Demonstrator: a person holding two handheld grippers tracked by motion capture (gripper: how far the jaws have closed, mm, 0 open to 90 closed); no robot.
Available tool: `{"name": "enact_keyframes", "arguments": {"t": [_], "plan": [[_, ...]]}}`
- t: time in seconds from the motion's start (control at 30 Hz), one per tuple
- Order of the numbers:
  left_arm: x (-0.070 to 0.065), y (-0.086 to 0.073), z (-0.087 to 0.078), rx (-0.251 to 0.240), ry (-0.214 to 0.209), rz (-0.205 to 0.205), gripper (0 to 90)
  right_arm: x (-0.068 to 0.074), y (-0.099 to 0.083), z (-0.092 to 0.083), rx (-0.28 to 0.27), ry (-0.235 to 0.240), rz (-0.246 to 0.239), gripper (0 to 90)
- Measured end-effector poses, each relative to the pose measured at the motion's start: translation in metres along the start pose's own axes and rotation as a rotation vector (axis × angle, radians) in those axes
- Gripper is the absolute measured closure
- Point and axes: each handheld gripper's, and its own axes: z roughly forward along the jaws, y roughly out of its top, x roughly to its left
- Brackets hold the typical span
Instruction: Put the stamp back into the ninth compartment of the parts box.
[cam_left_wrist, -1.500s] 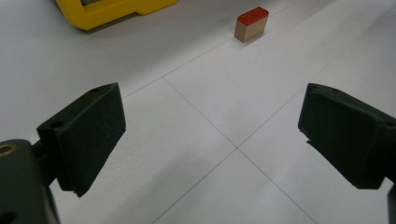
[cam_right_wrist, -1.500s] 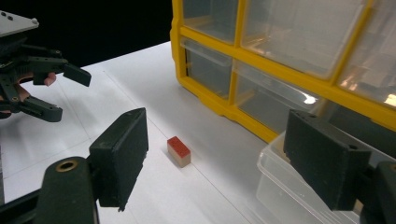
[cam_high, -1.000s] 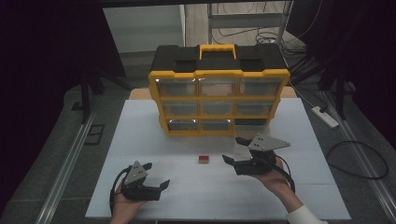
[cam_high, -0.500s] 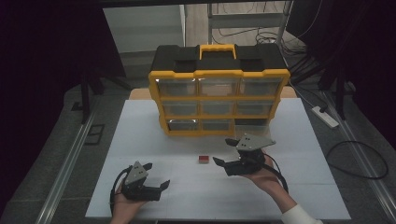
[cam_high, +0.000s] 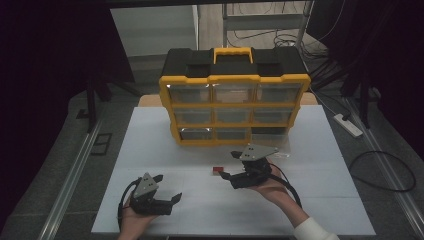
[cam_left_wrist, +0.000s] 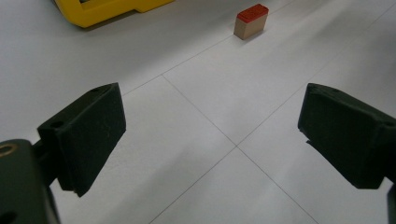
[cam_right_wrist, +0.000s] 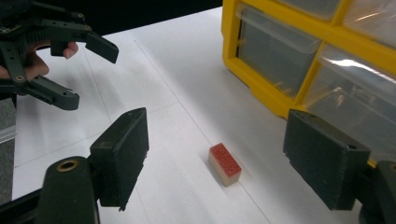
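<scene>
A small wooden block with a red top (cam_high: 217, 171) (cam_left_wrist: 251, 20) (cam_right_wrist: 224, 164) lies on the white table (cam_high: 150, 135), in front of a yellow and black drawer organiser (cam_high: 235, 100) (cam_right_wrist: 299, 51). My right gripper (cam_high: 228, 164) (cam_right_wrist: 217, 140) is open just right of the block, its jaws either side of it in the right gripper view and not touching it. My left gripper (cam_high: 169, 187) (cam_left_wrist: 210, 135) is open near the front left of the table, holding nothing. It also appears far off in the right gripper view (cam_right_wrist: 86, 74).
The organiser has three rows of clear drawers and stands at the back of the table. A white power strip (cam_high: 348, 125) and cables lie on the floor at the right. Metal rails (cam_high: 75, 170) run along both sides of the table.
My right gripper has moved left and slightly down towards the block, which now lies between its open jaws. The left gripper has stayed where it was.
</scene>
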Motion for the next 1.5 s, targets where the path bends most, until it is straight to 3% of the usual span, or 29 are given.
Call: {"name": "enact_keyframes", "arguments": {"t": [0.43,0.8,1.5], "plan": [[0.000,0.000,0.001,0.003,-0.004,0.001,7.9,0.002,-0.002,0.025,0.054,0.009,-0.003,23.0],[0.000,0.000,0.000,0.004,-0.003,0.001,8.0,0.005,-0.005,0.044,0.116,-0.015,-0.029,23.4],[0.001,-0.001,-0.002,-0.004,0.007,-0.003,7.9,0.001,-0.019,0.074,0.203,-0.035,-0.013,23.5]]}}
